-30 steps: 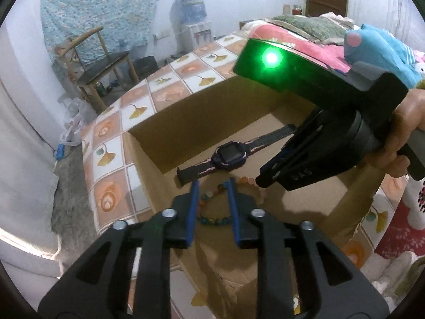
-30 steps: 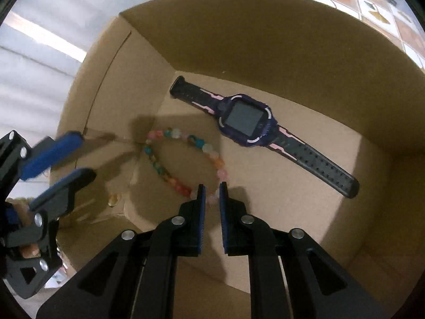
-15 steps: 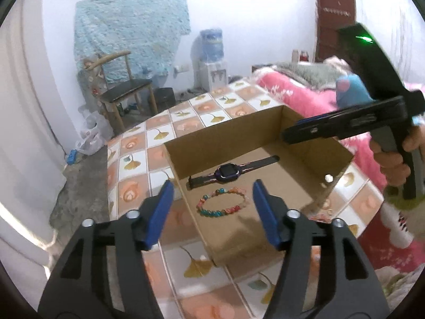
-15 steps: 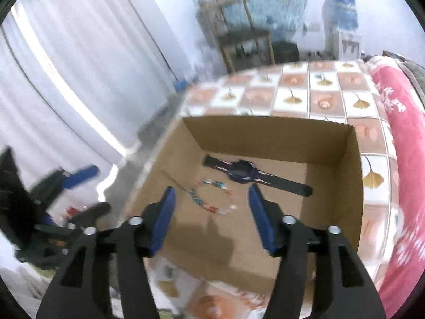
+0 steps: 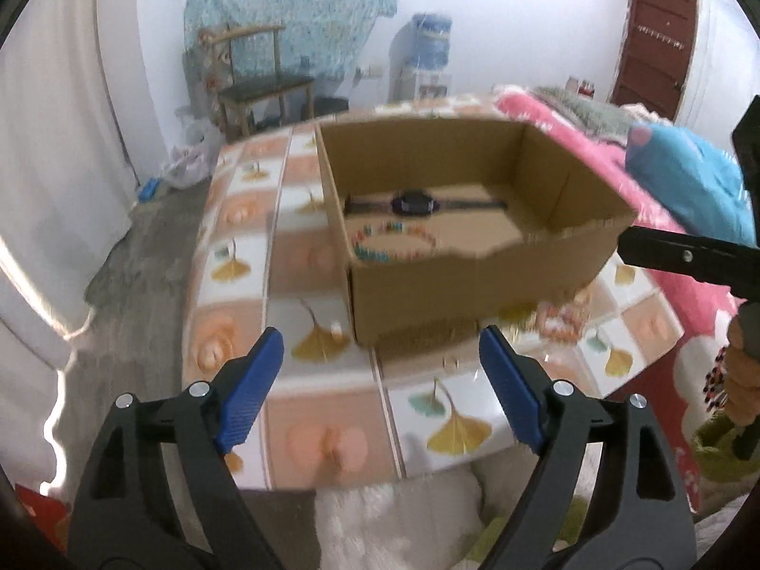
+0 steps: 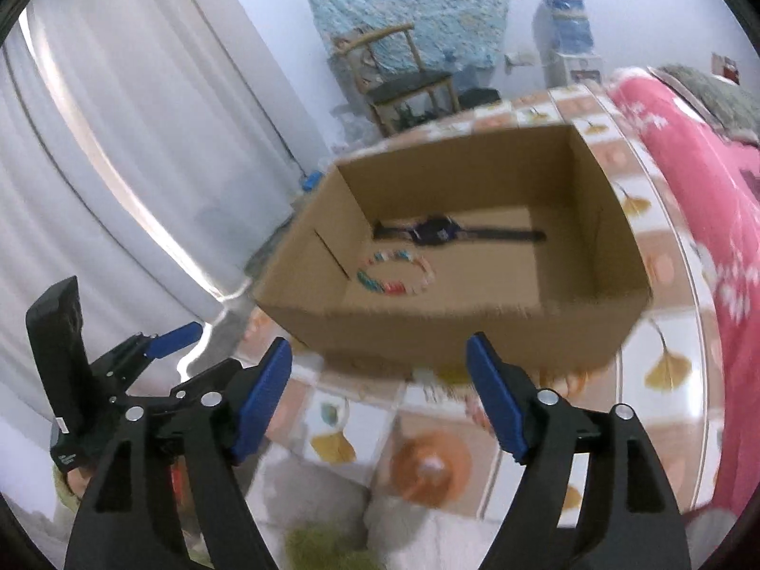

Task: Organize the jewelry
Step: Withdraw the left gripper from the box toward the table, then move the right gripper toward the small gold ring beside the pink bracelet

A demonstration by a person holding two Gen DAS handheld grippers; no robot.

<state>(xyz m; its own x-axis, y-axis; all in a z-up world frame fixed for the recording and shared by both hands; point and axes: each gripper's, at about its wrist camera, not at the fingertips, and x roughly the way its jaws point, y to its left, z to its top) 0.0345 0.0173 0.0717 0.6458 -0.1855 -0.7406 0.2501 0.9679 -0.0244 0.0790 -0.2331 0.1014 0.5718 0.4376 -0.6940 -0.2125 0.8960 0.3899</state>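
An open cardboard box (image 5: 470,285) (image 6: 427,332) stands on a tiled table. Inside it lie a dark watch (image 5: 413,203) (image 6: 437,231) and a colourful bead bracelet (image 5: 394,240) (image 6: 396,273). Another small beaded piece (image 5: 563,320) lies on the tiles in front of the box, blurred. My left gripper (image 5: 377,380) is open and empty, held back from the box's near side. My right gripper (image 6: 380,387) is open and empty too, above the table's near edge. The left gripper also shows in the right wrist view (image 6: 156,356).
The table (image 5: 332,408) has leaf-pattern tiles. A wooden chair (image 5: 259,80) and a water dispenser (image 5: 425,57) stand behind it. A pink bed (image 6: 703,180) with a blue plush (image 5: 688,180) is to the right. White curtains (image 6: 118,142) hang at the left.
Both grippers have pulled back out of the box and away from it, opening from nearly shut to wide. The watch and bracelet stay in the box.
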